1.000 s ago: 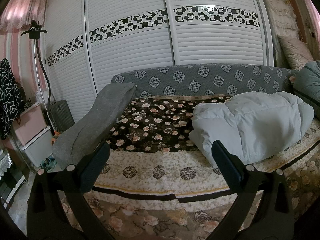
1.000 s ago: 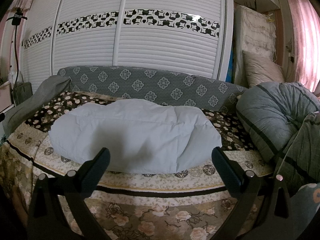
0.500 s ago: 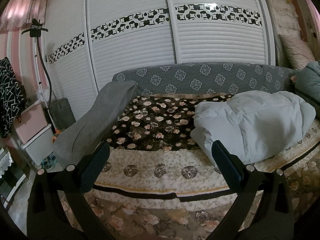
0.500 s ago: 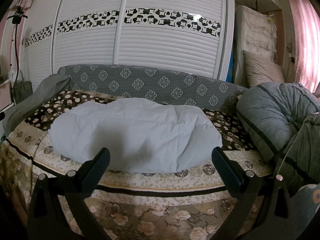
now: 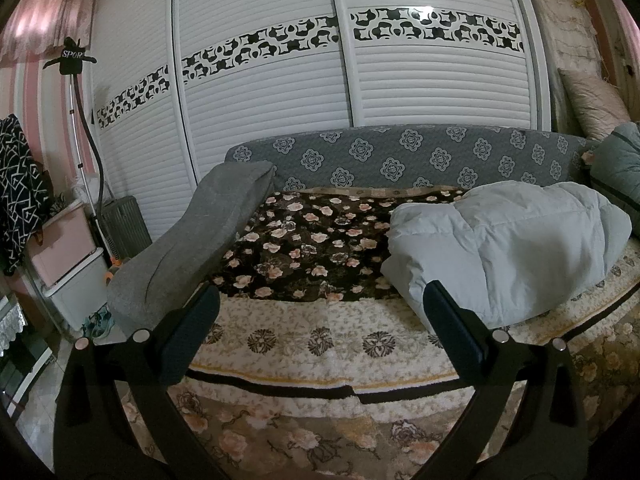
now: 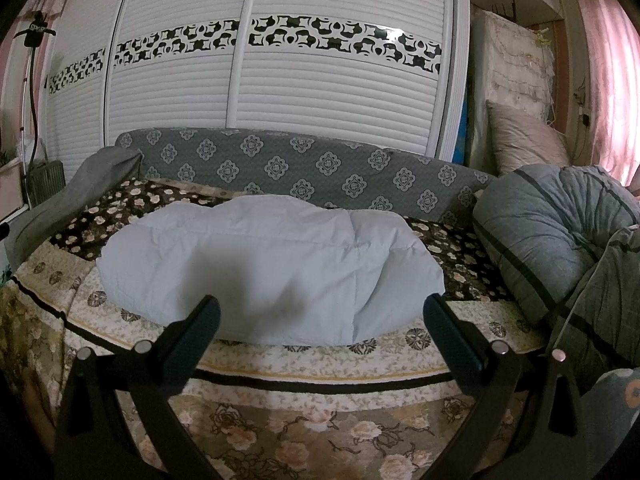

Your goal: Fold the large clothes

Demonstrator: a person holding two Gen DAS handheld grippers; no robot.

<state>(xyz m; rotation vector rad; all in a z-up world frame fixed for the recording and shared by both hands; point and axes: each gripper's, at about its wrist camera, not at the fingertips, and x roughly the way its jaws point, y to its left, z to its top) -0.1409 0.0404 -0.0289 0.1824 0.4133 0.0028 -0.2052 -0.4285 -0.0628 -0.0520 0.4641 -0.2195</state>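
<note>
A pale blue padded garment lies bundled in a thick folded heap on the floral blanket of the sofa bed; in the left wrist view the same garment sits at the right. My right gripper hangs open in front of the garment's near edge, a short way back from it, with nothing between its fingers. My left gripper is open too, facing the bare blanket to the left of the garment, holding nothing.
A grey armrest bounds the bed's left end, a patterned backrest the far side. Rolled grey bedding and a pillow crowd the right. White wardrobe doors stand behind. Storage boxes and a stand are at left.
The left wrist view has drifted slightly, so the bed and garment sit a touch lower and nearer. The right gripper is nearly still. Both stay open; the garment has not moved.
</note>
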